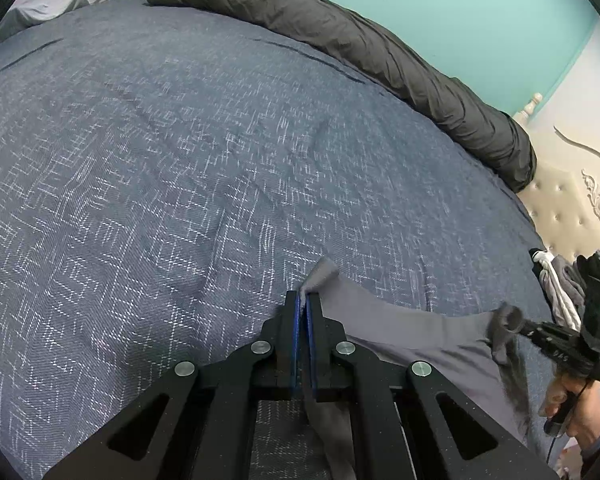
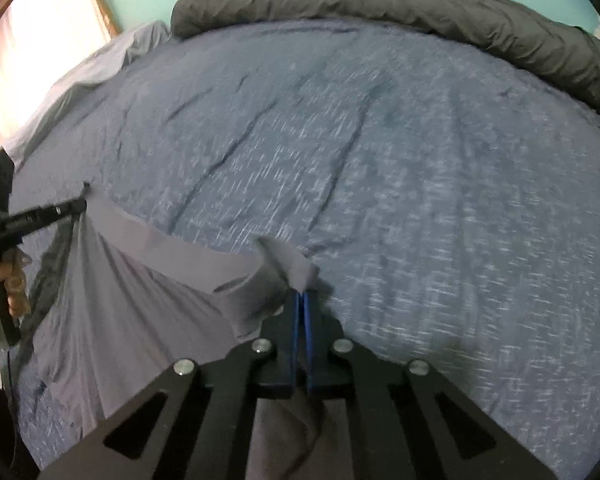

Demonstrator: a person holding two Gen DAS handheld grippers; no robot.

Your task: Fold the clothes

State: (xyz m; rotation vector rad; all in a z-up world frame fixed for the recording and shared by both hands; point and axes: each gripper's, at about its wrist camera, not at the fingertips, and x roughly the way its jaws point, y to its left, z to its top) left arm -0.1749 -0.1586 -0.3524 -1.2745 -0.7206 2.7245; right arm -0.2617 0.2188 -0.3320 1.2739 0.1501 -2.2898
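A grey garment hangs stretched between both grippers above the blue patterned bed cover. My left gripper is shut on one corner of it, and the cloth runs right to my right gripper, which is shut on the other corner. In the right wrist view the same garment spans from my right gripper, shut on a bunched corner, to my left gripper at the far left. The garment's lower part drapes down onto the bed cover.
A rolled dark grey duvet lies along the far edge of the bed against the teal wall. A pile of other clothes sits at the right by the tufted cream headboard. A grey sheet and a bright window are at the far left.
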